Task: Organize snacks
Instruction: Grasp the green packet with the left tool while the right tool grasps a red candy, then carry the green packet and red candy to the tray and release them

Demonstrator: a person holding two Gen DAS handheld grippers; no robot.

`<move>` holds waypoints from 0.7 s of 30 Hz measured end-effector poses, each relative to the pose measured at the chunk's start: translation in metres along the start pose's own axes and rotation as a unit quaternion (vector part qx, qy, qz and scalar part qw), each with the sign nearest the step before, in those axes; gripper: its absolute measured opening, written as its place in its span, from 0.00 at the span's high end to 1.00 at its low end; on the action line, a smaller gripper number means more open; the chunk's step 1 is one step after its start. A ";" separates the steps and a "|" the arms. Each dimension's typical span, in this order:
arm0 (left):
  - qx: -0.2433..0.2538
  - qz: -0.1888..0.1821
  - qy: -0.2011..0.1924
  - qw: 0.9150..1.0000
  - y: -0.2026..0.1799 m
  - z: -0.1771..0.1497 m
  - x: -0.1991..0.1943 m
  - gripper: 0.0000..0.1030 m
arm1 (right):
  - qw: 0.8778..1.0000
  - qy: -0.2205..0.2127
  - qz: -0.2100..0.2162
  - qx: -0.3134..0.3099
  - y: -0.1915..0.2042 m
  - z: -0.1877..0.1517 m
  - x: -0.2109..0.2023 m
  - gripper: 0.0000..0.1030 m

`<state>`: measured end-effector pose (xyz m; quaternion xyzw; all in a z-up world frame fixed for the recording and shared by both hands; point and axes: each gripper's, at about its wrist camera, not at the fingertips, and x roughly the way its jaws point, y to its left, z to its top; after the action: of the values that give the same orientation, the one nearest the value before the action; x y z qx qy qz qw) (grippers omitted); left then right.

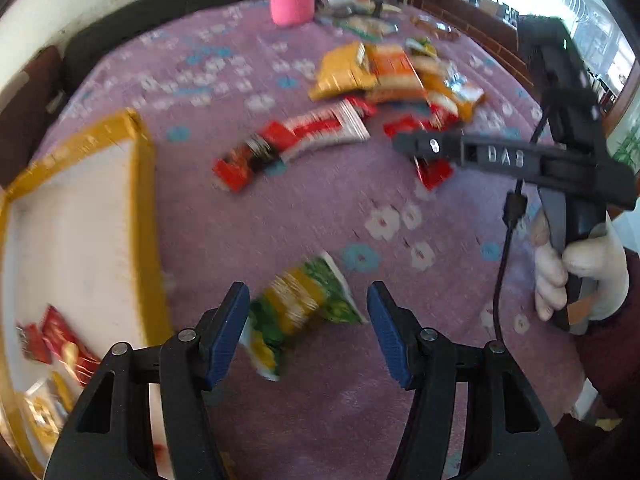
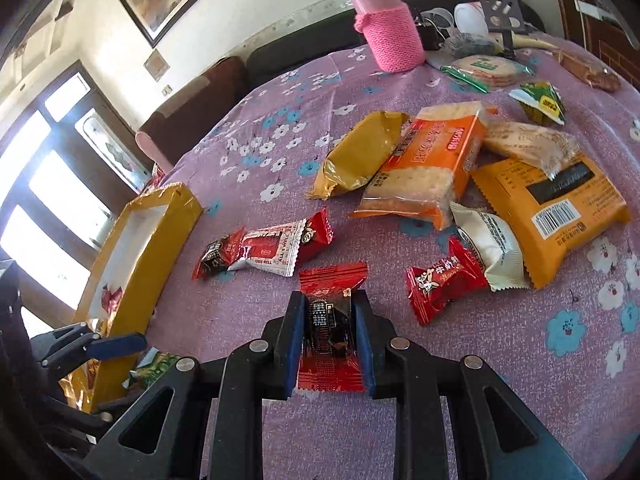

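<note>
the yellow box is lying at the left of the tabletop, a few red packets inside. just right of the box, the left tongs are hovering spread around a green-and-yellow snack packet, pads not touching it. further right of the box, the right tongs are pinching a red candy wrapper, with the snack pile lying beyond.

Motion blur smears the green-and-yellow packet in the left wrist view. The yellow box is cut off by that view's left edge, its contents unreadable.
</note>
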<state>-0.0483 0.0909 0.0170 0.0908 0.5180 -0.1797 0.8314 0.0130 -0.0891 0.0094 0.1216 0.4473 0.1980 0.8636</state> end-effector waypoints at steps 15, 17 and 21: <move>0.006 0.032 -0.048 0.998 -0.021 -0.015 0.001 0.58 | 0.999 -0.005 -0.028 -0.031 0.012 -0.002 0.006 0.75; -0.015 0.023 -0.063 0.998 -0.017 -0.018 -0.011 0.64 | 0.999 -0.007 -0.030 -0.031 0.013 -0.002 0.005 0.76; -0.074 -0.011 -0.104 0.992 0.001 -0.029 -0.045 0.76 | 0.999 -0.015 -0.039 -0.032 0.013 -0.003 0.003 0.77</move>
<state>-0.0899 0.1104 0.0438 0.0046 0.4413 -0.1588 0.8832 0.0090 -0.0761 0.0109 0.0793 0.4320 0.1769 0.8808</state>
